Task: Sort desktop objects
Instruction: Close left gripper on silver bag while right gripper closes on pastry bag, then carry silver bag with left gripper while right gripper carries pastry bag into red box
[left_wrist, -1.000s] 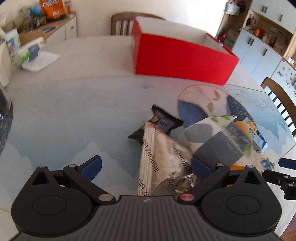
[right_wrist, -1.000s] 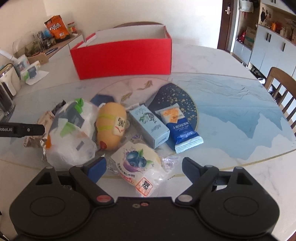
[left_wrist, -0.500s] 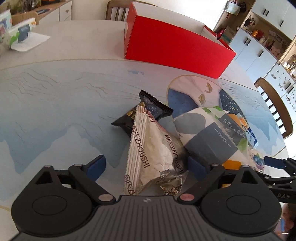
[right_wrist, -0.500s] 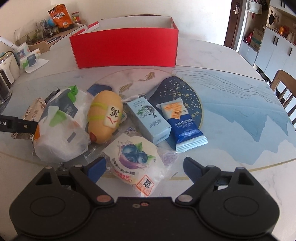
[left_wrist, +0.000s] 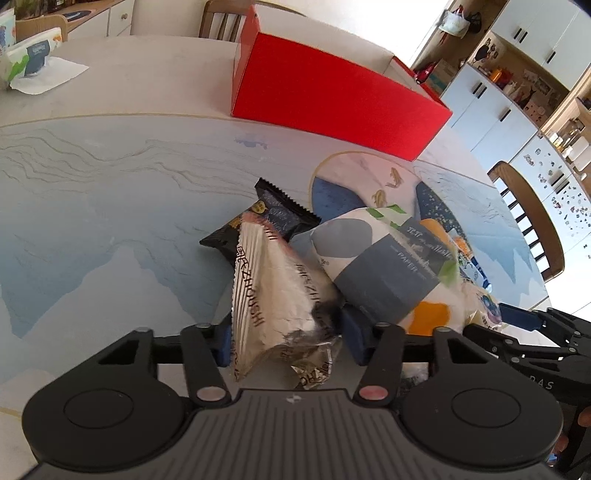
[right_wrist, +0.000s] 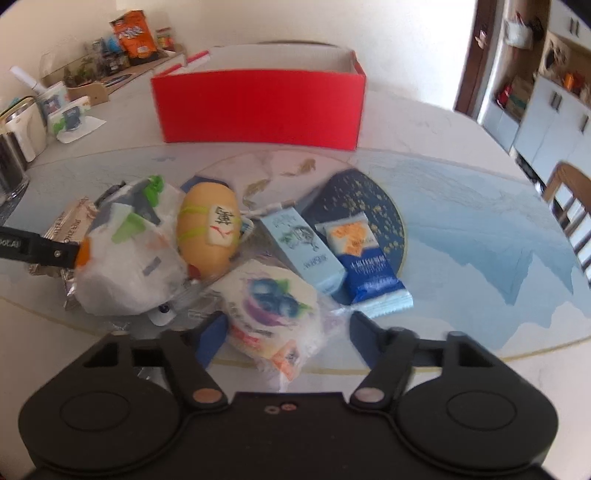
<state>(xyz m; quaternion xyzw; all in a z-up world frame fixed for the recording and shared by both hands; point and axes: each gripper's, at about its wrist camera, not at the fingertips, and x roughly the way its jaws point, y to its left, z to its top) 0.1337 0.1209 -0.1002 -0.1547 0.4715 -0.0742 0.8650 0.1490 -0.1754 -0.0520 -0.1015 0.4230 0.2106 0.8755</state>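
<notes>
A marble-look table (right_wrist: 461, 236) printed with blue mountains carries a red box (right_wrist: 258, 107), snack packets (right_wrist: 364, 258), a tissue pack (right_wrist: 122, 258) and a small carton (right_wrist: 308, 251).

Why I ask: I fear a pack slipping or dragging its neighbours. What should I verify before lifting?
1. Left tongs, which have just been closing, pinch the silver packet on both sides: ok.
2. Right tongs, which have just been closing, straddle the blueberry pack; firm contact: cannot tell, blurred.
3. Silver packet free of neighbours: not ok; it overlaps the black packet and touches the tissue pack.
4. Red box open on top: ok.
</notes>
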